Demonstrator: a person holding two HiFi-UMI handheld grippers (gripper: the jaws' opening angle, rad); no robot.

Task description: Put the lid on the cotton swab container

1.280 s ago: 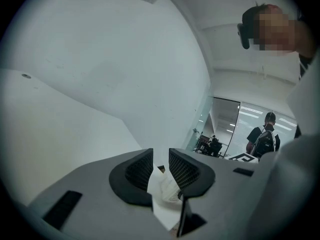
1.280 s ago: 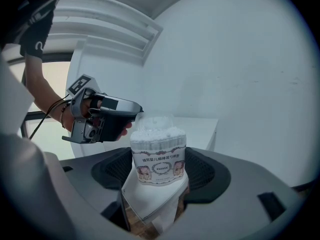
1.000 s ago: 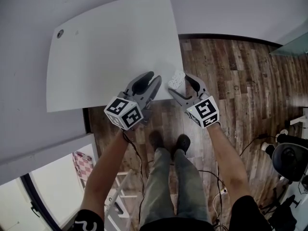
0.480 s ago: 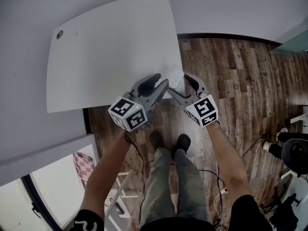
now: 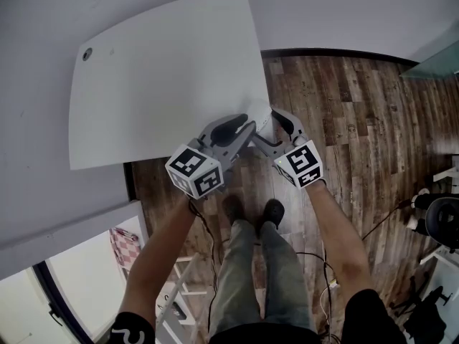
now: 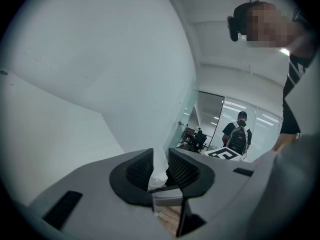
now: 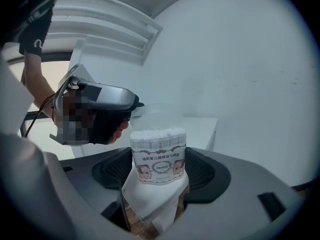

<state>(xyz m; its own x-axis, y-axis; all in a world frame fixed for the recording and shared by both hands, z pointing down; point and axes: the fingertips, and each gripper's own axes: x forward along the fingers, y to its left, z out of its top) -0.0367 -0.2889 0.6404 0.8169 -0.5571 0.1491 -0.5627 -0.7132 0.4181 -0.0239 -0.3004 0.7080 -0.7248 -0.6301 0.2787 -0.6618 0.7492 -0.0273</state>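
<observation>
- Holding cotton swab container (image 7: 158, 155) upright, right gripper (image 7: 159, 170) clamped on its sides
- Left gripper (image 6: 159, 155) jaws closing on clear lid (image 6: 158, 170), near table (image 5: 158, 70) corner

Place: an open-plan office or workroom.
Near: a plain white table (image 5: 158, 77) with a round cable hole (image 5: 87, 53) at its far left corner.
Floor: wood-look planks (image 5: 344, 120), with loose cables (image 5: 315, 264) trailing across them.
Right: a black swivel chair (image 5: 441, 224) at the edge of the head view.
Far: glass partition walls (image 6: 212, 119); beyond them are desks (image 6: 194, 138), ceiling strip lights (image 6: 240, 105) and a person with a backpack (image 6: 239, 136).
Near left: a white rack (image 5: 179, 292) and a checked cloth (image 5: 122, 244).
</observation>
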